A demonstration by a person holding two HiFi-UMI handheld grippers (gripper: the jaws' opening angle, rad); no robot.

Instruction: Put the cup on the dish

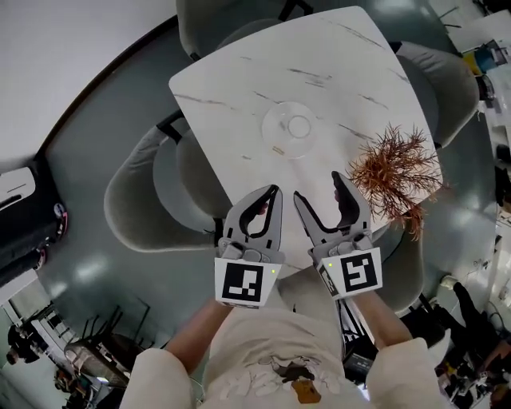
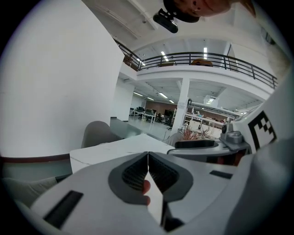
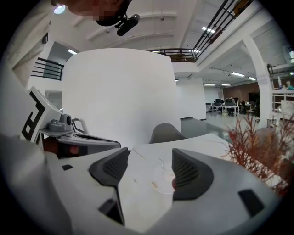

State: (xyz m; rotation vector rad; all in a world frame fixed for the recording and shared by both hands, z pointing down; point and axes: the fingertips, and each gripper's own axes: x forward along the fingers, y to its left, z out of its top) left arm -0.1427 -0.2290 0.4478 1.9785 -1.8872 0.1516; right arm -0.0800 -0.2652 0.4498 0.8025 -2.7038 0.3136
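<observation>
Left gripper is closed and empty, right gripper open; at 12 o'clock the cup seems already on the dish, so only withdrawing remains.

I saw a clear glass dish lying flat near the worktop's middle; a small clear cup seemed to stand upright on its centre.

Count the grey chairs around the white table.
4. The left chair, the far chair and the right chair stand at those sides of the table; the near chair shows only partly, below the plant.
</observation>
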